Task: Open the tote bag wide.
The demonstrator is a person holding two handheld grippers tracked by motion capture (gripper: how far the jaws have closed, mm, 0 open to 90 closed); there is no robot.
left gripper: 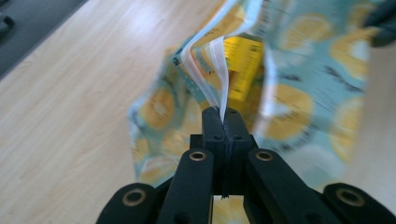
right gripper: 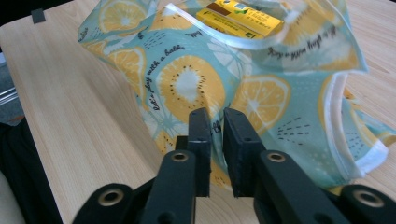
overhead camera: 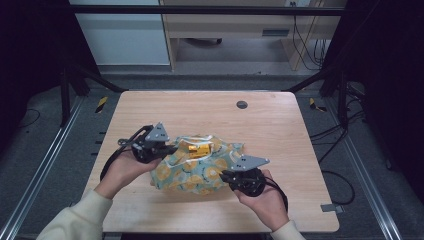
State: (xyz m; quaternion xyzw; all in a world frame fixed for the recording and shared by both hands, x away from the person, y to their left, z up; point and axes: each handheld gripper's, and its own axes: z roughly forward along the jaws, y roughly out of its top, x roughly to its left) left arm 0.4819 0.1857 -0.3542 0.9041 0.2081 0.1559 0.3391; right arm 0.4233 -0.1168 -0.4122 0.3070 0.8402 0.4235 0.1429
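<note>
Two grippers hold a lemon-print bag open on the table.

The left gripper is clenched on the bag's white rim strip; the right gripper pinches the bag's side wall, jaws nearly together. This keeps the mouth spread, exposing the yellow box inside, ahead of both tools. Bare tabletop surrounds the bag.

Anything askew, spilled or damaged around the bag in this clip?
Nothing spilled or torn. The lemon-print bag lies crumpled and lopsided on the table, mouth open, with a yellow box showing inside. The left gripper pinches its white rim; the right gripper pinches its side.
</note>
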